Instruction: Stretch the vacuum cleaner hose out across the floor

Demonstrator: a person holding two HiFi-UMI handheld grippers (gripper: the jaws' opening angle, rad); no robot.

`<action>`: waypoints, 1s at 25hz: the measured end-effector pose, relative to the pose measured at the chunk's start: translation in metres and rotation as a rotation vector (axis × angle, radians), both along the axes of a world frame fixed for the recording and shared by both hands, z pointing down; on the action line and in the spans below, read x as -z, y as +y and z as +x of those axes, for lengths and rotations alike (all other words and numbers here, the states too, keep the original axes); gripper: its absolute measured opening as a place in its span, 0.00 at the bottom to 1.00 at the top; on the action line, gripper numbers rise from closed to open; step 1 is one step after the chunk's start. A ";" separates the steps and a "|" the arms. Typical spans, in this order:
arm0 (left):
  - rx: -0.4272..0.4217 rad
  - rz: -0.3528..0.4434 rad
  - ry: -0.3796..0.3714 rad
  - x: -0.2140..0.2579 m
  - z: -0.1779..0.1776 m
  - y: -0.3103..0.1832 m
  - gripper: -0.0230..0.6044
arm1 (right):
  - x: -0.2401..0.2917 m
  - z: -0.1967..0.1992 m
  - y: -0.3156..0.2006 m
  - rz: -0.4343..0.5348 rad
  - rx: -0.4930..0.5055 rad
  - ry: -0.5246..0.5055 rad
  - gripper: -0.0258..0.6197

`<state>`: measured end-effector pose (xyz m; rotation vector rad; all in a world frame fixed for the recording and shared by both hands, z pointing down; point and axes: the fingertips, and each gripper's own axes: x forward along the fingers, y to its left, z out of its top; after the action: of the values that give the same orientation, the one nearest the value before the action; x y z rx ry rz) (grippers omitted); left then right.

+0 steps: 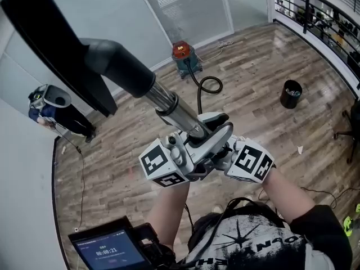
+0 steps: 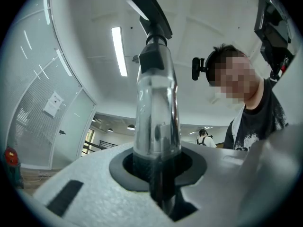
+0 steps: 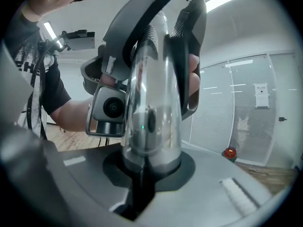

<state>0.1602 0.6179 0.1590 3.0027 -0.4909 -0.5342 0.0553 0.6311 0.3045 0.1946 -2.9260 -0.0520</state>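
Note:
In the head view a chrome vacuum wand (image 1: 167,104) slants up to the left and ends in a black floor nozzle (image 1: 48,35) held in the air. My left gripper (image 1: 181,151) and right gripper (image 1: 224,151) sit side by side, both shut on the wand's lower end by its handle. A black hose (image 1: 205,86) curls across the wood floor from there to the red and teal vacuum cleaner (image 1: 184,57) by the glass wall. The left gripper (image 2: 158,174) has the chrome tube (image 2: 156,112) in its jaw notch. The right gripper (image 3: 144,174) clasps the same tube (image 3: 152,112).
A black bin (image 1: 291,93) stands on the floor at right. A person (image 1: 56,112) stands by the wall at left. A railing (image 1: 315,7) runs along the top right, and a chair (image 1: 351,122) is at the right edge. A screen (image 1: 107,251) hangs at my chest.

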 end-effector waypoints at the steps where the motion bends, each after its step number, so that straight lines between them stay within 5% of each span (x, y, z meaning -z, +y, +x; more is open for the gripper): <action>1: -0.021 0.006 -0.003 0.000 0.003 0.009 0.18 | 0.000 0.002 0.006 0.006 -0.016 -0.004 0.12; 14: -0.384 0.001 -0.145 -0.031 0.026 0.123 0.18 | -0.016 0.006 0.084 -0.015 -0.312 -0.135 0.12; 25: -0.518 -0.021 -0.169 -0.054 0.079 0.189 0.18 | -0.037 0.059 0.137 -0.048 -0.445 -0.158 0.12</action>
<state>0.2390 0.8066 0.2135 2.9870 0.2763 -0.2321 0.1143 0.7679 0.3419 0.8690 -2.9571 0.1066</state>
